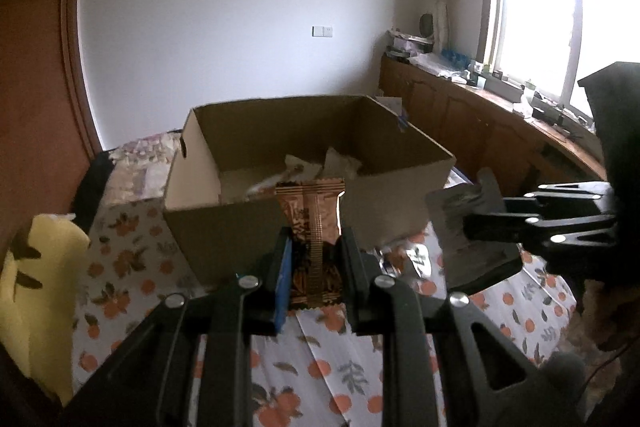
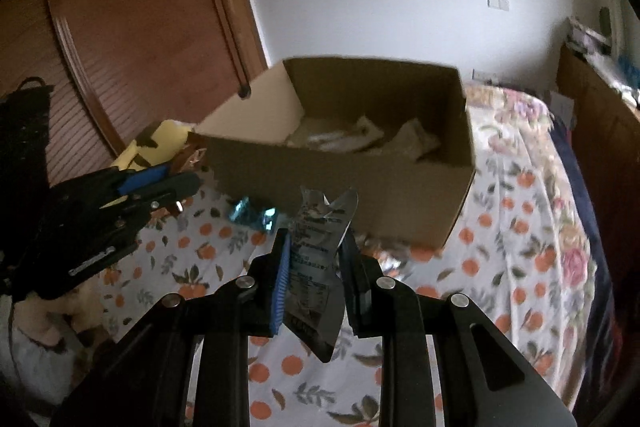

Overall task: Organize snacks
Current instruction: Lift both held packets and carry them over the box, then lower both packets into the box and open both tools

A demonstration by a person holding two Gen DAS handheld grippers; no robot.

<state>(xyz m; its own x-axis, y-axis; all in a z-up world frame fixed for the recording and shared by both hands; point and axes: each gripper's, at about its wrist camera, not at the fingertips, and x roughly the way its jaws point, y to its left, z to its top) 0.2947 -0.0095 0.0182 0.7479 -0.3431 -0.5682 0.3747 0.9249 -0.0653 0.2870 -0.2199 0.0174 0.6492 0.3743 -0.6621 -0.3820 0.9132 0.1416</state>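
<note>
My left gripper (image 1: 314, 247) is shut on a brown snack packet (image 1: 314, 227), held upright just in front of the open cardboard box (image 1: 260, 223). My right gripper (image 2: 314, 247) is shut on a silver snack packet (image 2: 316, 259), held in front of the box (image 2: 360, 195). It also shows in the left wrist view (image 1: 472, 231), at the right. The left gripper also shows in the right wrist view (image 2: 176, 187), at the left. Several pale packets (image 1: 316, 167) lie inside the box. A blue packet (image 2: 254, 214) lies on the cloth by the box's near wall.
The box stands on a bed with an orange-patterned cloth (image 1: 320, 367). A yellow cushion (image 1: 36, 291) lies at the left. A wooden door (image 2: 140, 7) is behind the box, and a cluttered wooden counter (image 1: 500, 115) runs under the window at the right.
</note>
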